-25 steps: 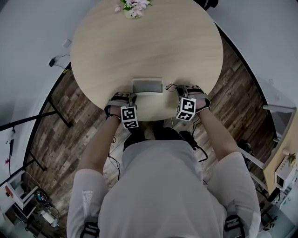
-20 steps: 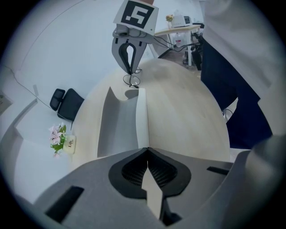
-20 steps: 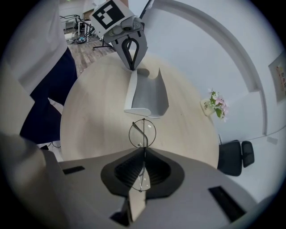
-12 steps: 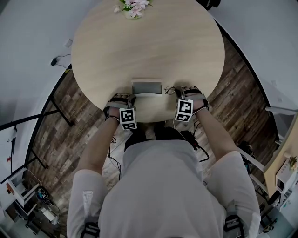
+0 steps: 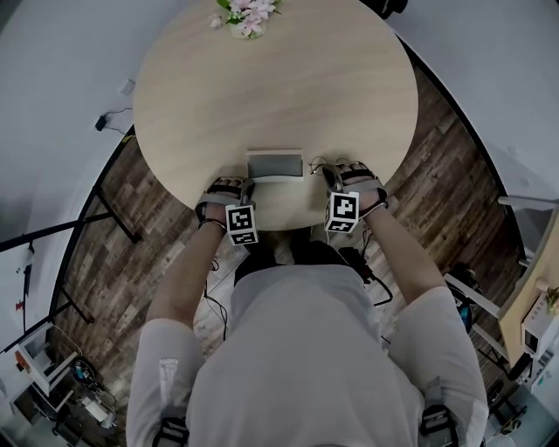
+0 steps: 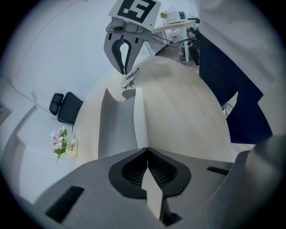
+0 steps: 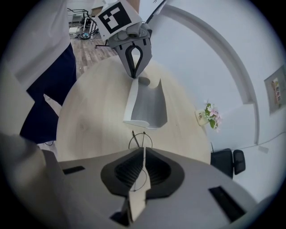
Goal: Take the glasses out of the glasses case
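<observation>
An open grey glasses case (image 5: 275, 164) lies near the front edge of the round wooden table (image 5: 279, 79). My left gripper (image 5: 251, 182) is shut on the white rim at the case's left end; in the left gripper view the rim runs straight into its closed jaws (image 6: 147, 150). My right gripper (image 5: 327, 173) is shut on thin wire-framed glasses (image 5: 316, 162), just outside the case's right end. One lens ring (image 7: 140, 140) shows ahead of those jaws (image 7: 143, 150). The case's hollow (image 7: 149, 105) looks empty.
A small pot of pink flowers (image 5: 244, 16) stands at the table's far edge. A black office chair (image 6: 65, 107) sits beyond the table. The person stands against the near table edge, with wood floor and cables (image 5: 371, 275) around.
The right gripper has edged slightly toward the near table edge with the glasses. The left gripper and the case have stayed in place.
</observation>
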Demonstrator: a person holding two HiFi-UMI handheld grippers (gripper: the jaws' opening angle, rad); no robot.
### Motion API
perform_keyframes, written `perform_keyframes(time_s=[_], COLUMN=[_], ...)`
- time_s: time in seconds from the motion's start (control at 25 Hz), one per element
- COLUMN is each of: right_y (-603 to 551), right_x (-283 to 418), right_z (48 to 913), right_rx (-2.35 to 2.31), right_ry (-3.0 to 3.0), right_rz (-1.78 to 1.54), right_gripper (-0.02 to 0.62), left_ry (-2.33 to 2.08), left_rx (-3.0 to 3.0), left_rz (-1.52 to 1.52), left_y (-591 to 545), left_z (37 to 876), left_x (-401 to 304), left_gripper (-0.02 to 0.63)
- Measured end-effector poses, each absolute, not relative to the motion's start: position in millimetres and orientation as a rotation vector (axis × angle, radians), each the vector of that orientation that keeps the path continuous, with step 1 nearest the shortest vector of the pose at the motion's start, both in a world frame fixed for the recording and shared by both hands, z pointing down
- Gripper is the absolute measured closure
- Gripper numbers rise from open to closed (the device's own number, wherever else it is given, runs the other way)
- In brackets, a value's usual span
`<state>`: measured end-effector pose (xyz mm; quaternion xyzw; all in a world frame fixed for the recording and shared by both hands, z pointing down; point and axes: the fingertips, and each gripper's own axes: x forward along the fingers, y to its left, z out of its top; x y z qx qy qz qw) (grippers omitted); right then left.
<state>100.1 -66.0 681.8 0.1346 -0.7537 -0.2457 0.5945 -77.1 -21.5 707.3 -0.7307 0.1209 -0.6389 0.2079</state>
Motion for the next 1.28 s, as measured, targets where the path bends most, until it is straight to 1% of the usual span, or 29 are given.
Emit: perform_keyframes(time_s=[0.44,0.56,0.72,0.92,1.12,1.28], right_y=[-57.0,-61.1,-66.1,-75.3,-85.5,-85.8], right_x=[80.8,82.2,79.8,72.8,62.7,62.5], right_z=[657.6,647.4,625.1,568.5,492.4,452.7], right_rx=[0.420,0.491,0.614,0.906,1.211,1.369], right_ry=[-1.787,-1.808,-1.855,-2.011,-2.203,-2.313], right_rz=[-0.535,-0.490,-0.428,-0.273,-0.126,-0.010], right_gripper=[0.578,0.578,0.580,0.581,0.583,0.583], left_ry=[0.335,0.420,0.631,1.058,1.464,1.715], left_rx=[-2.052,-2.082,-2.207,-2.449,-2.643,-2.718], left_rz=[-1.832,-1.810,-1.698,-1.464,-1.039,-0.738], left_y=[-21.4,-25.0,-35.2,-53.1,-70.4,-75.4], left_z=[706.3,697.0,668.6,606.7,525.9,476.2], left_x=[-76.7,-72.6,-69.5,-77.5,-86.6,-107.3], left_gripper=[0.601,0.601,0.601,0.601,0.601,0.601])
